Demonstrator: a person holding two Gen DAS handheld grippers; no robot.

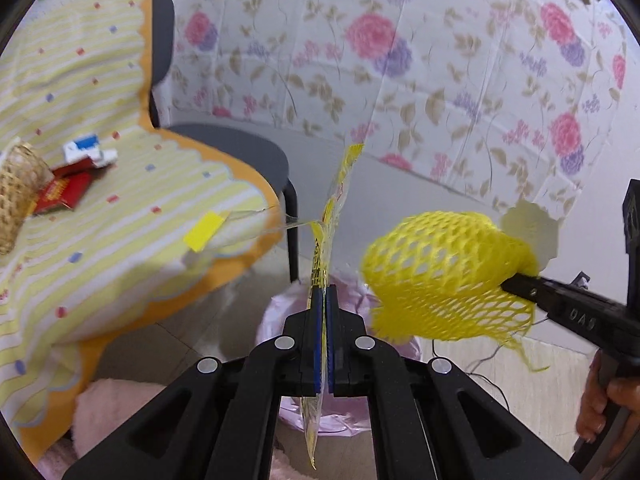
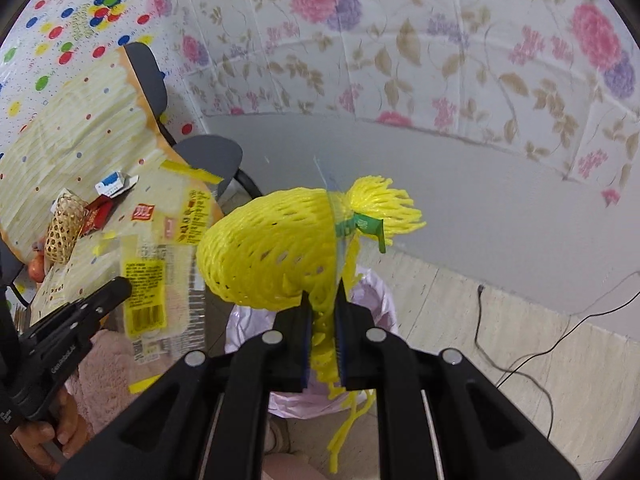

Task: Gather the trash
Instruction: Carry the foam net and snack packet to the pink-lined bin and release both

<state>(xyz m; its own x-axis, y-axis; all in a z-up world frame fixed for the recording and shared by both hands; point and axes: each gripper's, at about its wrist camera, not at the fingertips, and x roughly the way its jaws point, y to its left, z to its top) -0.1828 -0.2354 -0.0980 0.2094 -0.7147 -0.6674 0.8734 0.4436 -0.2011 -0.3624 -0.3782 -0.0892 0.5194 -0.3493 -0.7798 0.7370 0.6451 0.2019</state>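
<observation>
Left claw (image 1: 325,292) clamped on the clear-and-yellow printed plastic wrapper (image 2: 160,280); right claw (image 2: 322,300) clamped on the yellow foam fruit net (image 2: 264,252). I'm carrying both over the pink-lined trash bin (image 2: 376,296) on the floor. Next I'd judge: centre each above the opening, then release. Bin mostly hidden behind claws; rim hard to make out. More litter remains on the striped-cloth surface (image 1: 120,200).
</observation>
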